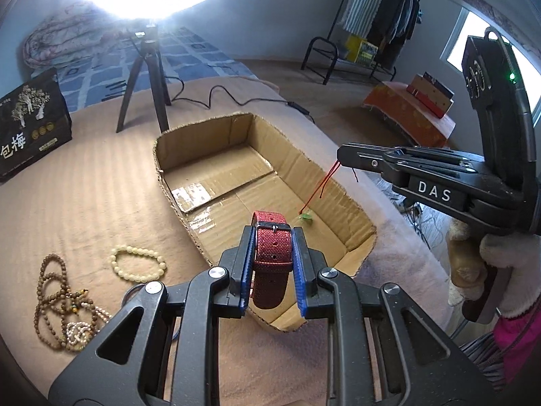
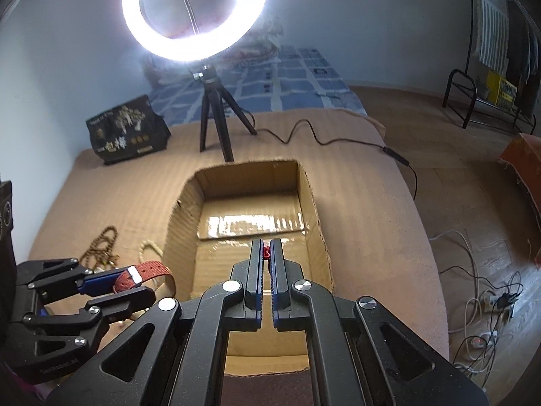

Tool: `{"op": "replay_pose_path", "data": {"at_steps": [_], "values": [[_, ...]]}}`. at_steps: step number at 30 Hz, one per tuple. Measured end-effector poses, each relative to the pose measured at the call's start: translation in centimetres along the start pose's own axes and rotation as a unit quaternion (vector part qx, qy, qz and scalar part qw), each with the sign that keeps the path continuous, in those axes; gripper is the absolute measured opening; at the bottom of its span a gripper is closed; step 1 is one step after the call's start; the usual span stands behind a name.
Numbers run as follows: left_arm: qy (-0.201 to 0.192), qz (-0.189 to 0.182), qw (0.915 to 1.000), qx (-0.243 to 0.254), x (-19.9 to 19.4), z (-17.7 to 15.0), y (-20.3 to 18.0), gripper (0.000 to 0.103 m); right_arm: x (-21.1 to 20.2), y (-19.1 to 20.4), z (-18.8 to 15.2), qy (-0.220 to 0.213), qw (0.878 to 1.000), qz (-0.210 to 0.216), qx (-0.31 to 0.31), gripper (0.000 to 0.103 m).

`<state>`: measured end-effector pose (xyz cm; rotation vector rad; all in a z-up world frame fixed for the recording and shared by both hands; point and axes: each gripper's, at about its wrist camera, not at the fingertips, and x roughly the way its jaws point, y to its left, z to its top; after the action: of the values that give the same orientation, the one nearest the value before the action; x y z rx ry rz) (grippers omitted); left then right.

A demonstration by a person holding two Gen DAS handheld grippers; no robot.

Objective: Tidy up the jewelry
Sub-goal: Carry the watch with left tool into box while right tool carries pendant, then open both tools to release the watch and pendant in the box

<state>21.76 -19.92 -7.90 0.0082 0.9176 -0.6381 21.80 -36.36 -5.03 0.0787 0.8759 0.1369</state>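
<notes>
My left gripper (image 1: pixel 273 233) is shut on a red woven watch strap (image 1: pixel 272 248) and holds it over the near end of an open cardboard box (image 1: pixel 351 199). My right gripper (image 2: pixel 267 247) is shut on a red cord (image 2: pixel 266 253); in the left wrist view it (image 1: pixel 341 155) reaches in from the right, and the cord (image 1: pixel 321 186) hangs down to a small green pendant (image 1: pixel 306 217) just above the box floor. A cream bead bracelet (image 1: pixel 138 263) and brown bead strands (image 1: pixel 55 299) lie on the tan blanket left of the box.
A ring light on a black tripod (image 2: pixel 216 128) stands behind the box (image 2: pixel 314 209), its cable (image 2: pixel 338 142) trailing right. A black printed bag (image 1: pixel 30 125) sits at the back left. The bed edge and floor cables (image 2: pixel 483 291) are on the right.
</notes>
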Motion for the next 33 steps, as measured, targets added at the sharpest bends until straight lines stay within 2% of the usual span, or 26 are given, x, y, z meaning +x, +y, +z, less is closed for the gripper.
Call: {"op": "replay_pose_path", "data": {"at_steps": [11,13,14,15,16,17,18,20,33], "values": [[0.024,-0.002,0.9997,-0.007,3.0,-0.3,0.3,0.02,1.1,-0.7,-0.5,0.018,1.0,-0.011,0.007,0.002],[0.026,-0.005,0.9996,-0.011,3.1,-0.2,0.4,0.036,1.1,-0.8,-0.5,0.018,1.0,-0.01,0.009,0.002],[0.024,-0.007,0.9996,-0.015,3.0,-0.2,0.5,0.051,1.0,-0.9,-0.5,0.016,1.0,-0.009,0.01,0.002],[0.02,-0.009,0.9996,-0.019,2.9,-0.2,0.5,0.056,1.0,-1.0,-0.5,0.017,1.0,-0.009,0.011,0.003],[0.015,-0.009,0.9997,-0.018,2.6,-0.2,0.5,0.057,1.0,-1.0,-0.5,0.017,1.0,-0.012,0.013,0.005],[0.014,-0.004,0.9998,-0.015,2.5,-0.2,0.4,0.057,1.0,-1.0,-0.5,0.018,1.0,-0.015,0.014,0.017],[0.014,-0.001,0.9998,-0.014,2.4,-0.2,0.4,0.057,0.9,-1.1,-0.5,0.016,1.0,-0.02,0.017,0.037],[0.015,0.002,0.9998,-0.013,2.2,-0.3,0.4,0.057,0.5,-1.3,-0.4,0.006,0.999,-0.026,0.025,0.06],[0.004,0.026,0.9995,0.015,0.4,-0.8,0.2,0.057,-0.6,-0.7,0.0,-0.011,0.999,-0.034,0.039,0.062]]}}
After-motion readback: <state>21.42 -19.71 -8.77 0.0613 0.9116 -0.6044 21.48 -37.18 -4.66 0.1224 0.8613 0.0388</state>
